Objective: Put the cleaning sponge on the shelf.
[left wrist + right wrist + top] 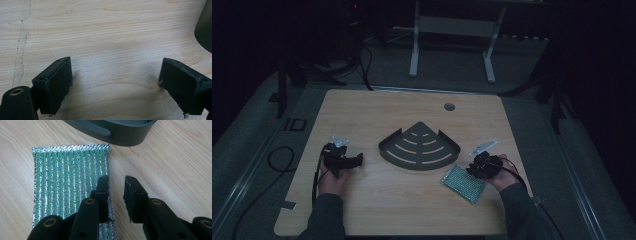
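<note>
A flat green scouring pad with silver threads lies on the wooden table, just in front of a dark quarter-round corner shelf with curved slots. My right gripper is at the pad's right edge. In the right gripper view the jaws stand a little apart. One jaw is over the pad, the other over bare wood, and nothing is pinched between them. The shelf's wall is just beyond. My left gripper rests left of the shelf, its jaws wide open over bare wood.
A small round cable hole sits near the table's far edge. The shelf's dark rim shows at the upper right of the left gripper view. White desk legs stand on the floor behind. Bare wood lies in front of both hands.
</note>
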